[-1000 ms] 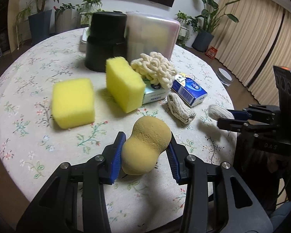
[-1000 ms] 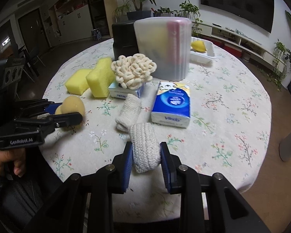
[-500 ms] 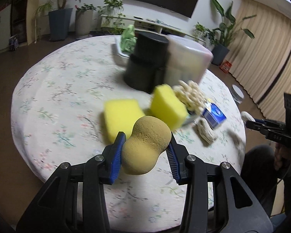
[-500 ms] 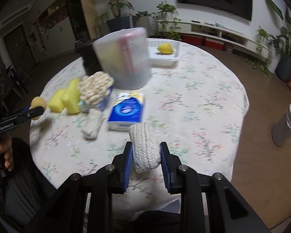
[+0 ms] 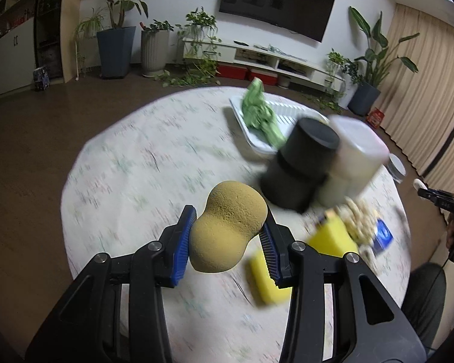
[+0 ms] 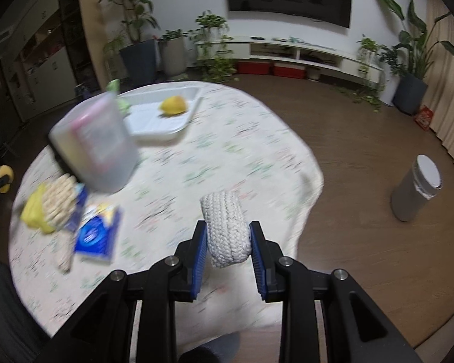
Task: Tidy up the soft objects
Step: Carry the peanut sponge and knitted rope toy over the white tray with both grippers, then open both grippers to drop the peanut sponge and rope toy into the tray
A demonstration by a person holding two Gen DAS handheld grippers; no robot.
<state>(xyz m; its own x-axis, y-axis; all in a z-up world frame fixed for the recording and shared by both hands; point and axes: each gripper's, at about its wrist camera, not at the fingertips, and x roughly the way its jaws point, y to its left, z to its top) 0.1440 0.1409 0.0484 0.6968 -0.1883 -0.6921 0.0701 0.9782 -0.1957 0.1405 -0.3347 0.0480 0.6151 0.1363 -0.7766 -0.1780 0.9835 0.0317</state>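
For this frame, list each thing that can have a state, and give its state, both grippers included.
left gripper: shut on tan sponge, lifted.
right gripper: shut on white knitted roll, lifted.
white tray: holds a yellow item.
blue tissue pack: lying flat on table.

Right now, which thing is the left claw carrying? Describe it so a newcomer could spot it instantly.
Start at the round table with the floral cloth, then look just above its near side, where the left claw is shut on a tan, peanut-shaped foam sponge. Unlike the blocky yellow sponges lying on the cloth nearby, it is rounded and pinched at the waist.
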